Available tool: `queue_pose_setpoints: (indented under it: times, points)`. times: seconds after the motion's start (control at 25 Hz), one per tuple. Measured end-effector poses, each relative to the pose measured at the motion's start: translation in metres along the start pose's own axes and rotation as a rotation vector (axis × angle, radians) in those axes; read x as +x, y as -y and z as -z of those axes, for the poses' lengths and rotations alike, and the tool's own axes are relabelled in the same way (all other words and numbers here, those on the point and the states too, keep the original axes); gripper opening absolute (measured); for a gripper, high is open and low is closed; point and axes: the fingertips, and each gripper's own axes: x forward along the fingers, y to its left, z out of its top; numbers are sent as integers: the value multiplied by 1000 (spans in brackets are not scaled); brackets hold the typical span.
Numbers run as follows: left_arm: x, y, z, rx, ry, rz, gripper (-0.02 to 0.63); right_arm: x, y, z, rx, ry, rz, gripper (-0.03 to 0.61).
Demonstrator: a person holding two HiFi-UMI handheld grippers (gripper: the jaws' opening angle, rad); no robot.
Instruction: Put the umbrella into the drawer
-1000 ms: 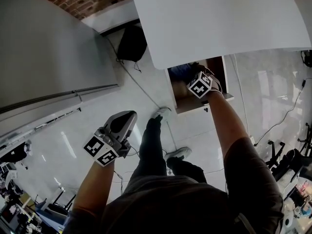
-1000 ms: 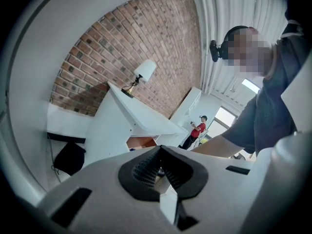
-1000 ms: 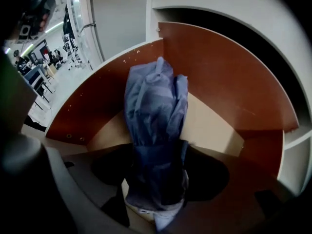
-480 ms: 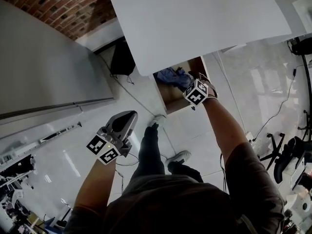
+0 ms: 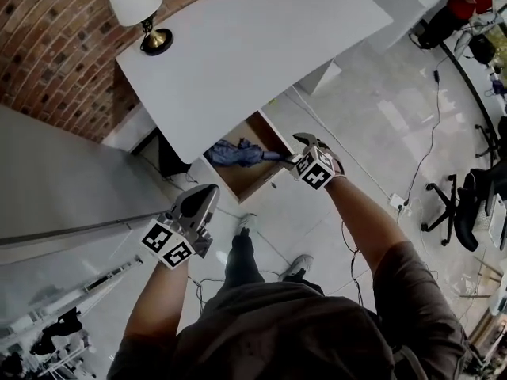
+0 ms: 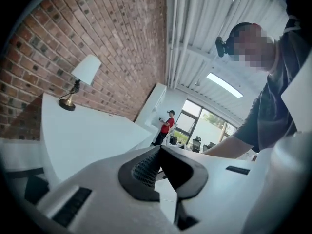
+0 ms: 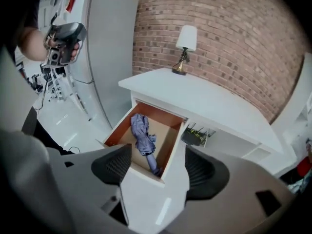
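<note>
right tongs [image 7: 160,168] wide, closing empty, left tongs [image 6: 160,155] together, crumpled blue fabric umbrella [image 7: 144,138] in wooden drawer [image 7: 119,128]

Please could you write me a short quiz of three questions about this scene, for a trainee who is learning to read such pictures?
1. True or false: the umbrella lies inside the open drawer.
2. What stands on the white desk? A) a lamp B) a kettle C) a vase
3. Fill the gap: the left gripper has its fingers ____, with nothing between them.
Key: 1 true; 2 A; 3 shut.
</note>
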Motion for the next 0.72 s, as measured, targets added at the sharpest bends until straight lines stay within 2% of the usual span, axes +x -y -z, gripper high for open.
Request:
queue_pose_setpoints:
  times: [0.44, 0.72]
  points:
    - [121, 126, -39, 105, -75, 299, -3, -210, 40, 65, 238, 126, 224, 286]
    - [189, 226, -37, 154, -132, 497, -3, -338, 32, 130, 384, 164, 378, 232]
